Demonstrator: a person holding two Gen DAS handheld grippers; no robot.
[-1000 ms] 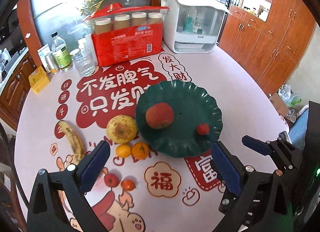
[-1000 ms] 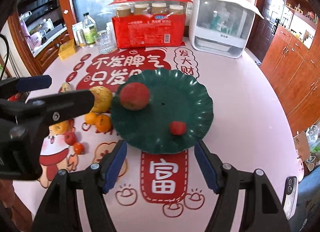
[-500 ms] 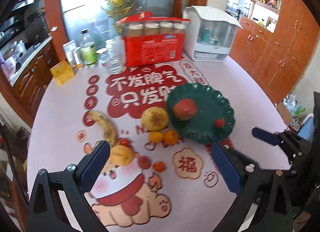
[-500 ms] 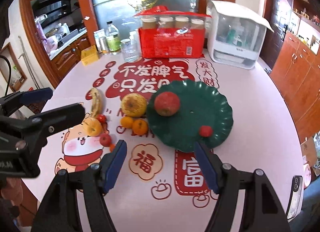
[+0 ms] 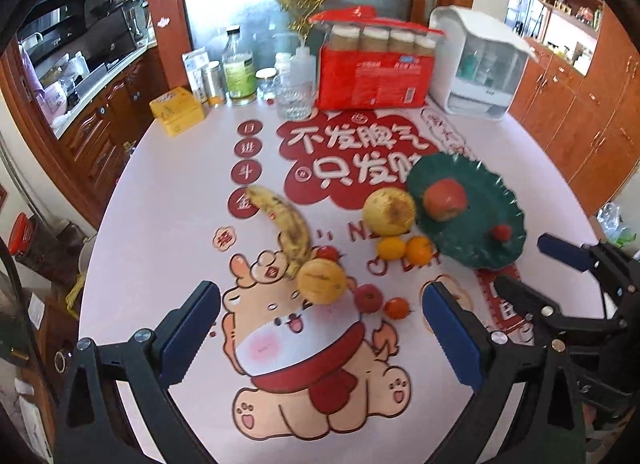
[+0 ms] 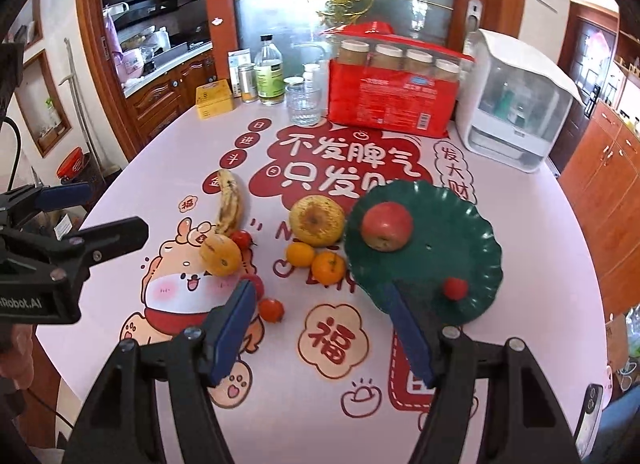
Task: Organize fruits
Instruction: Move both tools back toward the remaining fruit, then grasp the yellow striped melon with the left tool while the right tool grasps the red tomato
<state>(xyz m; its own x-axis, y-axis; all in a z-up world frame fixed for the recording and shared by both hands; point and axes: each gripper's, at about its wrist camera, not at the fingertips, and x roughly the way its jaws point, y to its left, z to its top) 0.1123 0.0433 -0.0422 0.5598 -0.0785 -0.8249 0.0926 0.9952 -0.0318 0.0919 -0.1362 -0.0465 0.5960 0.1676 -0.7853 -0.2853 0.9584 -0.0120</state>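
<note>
A green scalloped plate [image 6: 472, 223] [image 5: 500, 236] holds a red apple [image 6: 386, 225] [image 5: 445, 199] and a small red tomato [image 6: 455, 288]. Left of it on the table lie a large yellow pear [image 6: 317, 219], two oranges [image 6: 316, 260], a spotted banana [image 6: 230, 201] [image 5: 284, 219], a small yellow fruit [image 6: 221, 255] [image 5: 322, 281] and several small red fruits [image 6: 271, 310]. My left gripper [image 5: 320, 328] hovers open above the table, near the yellow fruit. My right gripper [image 6: 322, 322] is open and empty, near the plate's front edge.
At the back stand a red carton of jars [image 6: 394, 91], a white appliance [image 6: 516, 103], a glass [image 6: 304, 103], bottles [image 6: 270, 71] and a yellow box [image 6: 214, 99]. Wooden cabinets [image 5: 592, 119] flank the round table. A phone [image 6: 592, 420] lies at the right edge.
Both grippers drew back and to the left from the plate. More of the table and fruit to the left has come into view. The fruits have not moved.
</note>
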